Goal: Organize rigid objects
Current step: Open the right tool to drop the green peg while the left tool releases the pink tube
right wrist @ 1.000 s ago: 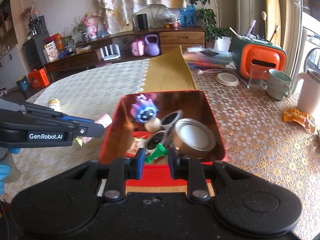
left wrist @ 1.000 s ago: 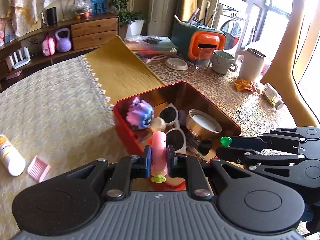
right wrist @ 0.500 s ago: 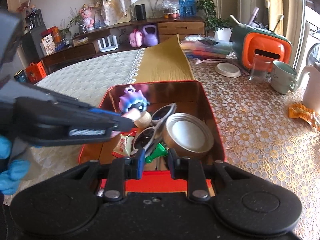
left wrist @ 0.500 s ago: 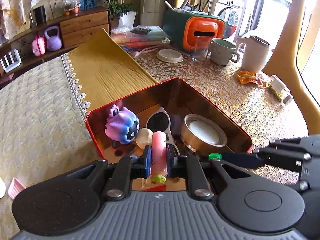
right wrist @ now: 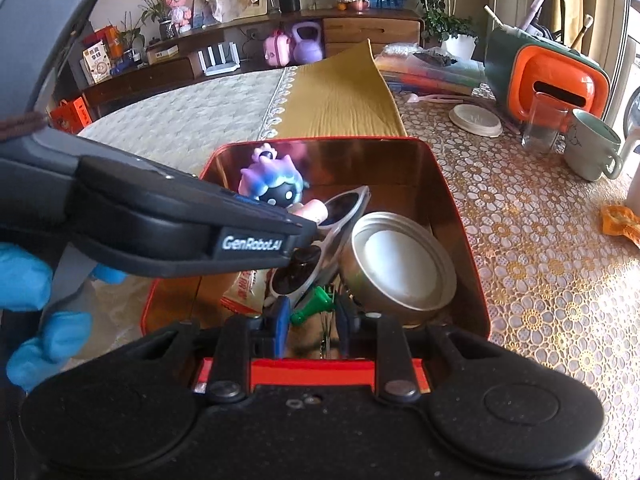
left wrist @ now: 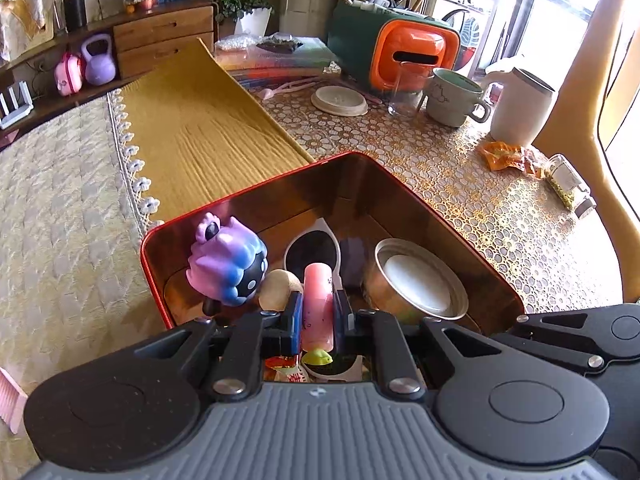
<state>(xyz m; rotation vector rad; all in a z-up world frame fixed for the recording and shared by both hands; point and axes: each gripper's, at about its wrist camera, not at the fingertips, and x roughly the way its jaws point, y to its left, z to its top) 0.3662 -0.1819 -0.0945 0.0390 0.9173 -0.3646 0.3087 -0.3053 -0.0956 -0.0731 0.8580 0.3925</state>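
The left gripper (left wrist: 317,312) is clenching a pink tube (left wrist: 318,304) over the red tin (left wrist: 460,224). The right gripper (right wrist: 311,318) is pinching a green pin (right wrist: 314,307) above its near edge. Inside are lying sunglasses (right wrist: 320,248), a round metal tin (right wrist: 400,264) and a purple figurine (left wrist: 226,264).

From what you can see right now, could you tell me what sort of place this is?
Most likely a lived-in home, a living or dining room: a table under a lace cloth with mugs, a wooden sideboard holding a kettlebell, and potted plants.

Both grippers have come down over the red tin (left wrist: 460,220), the left gripper (left wrist: 316,312) carrying its pink tube (left wrist: 318,304) inside.
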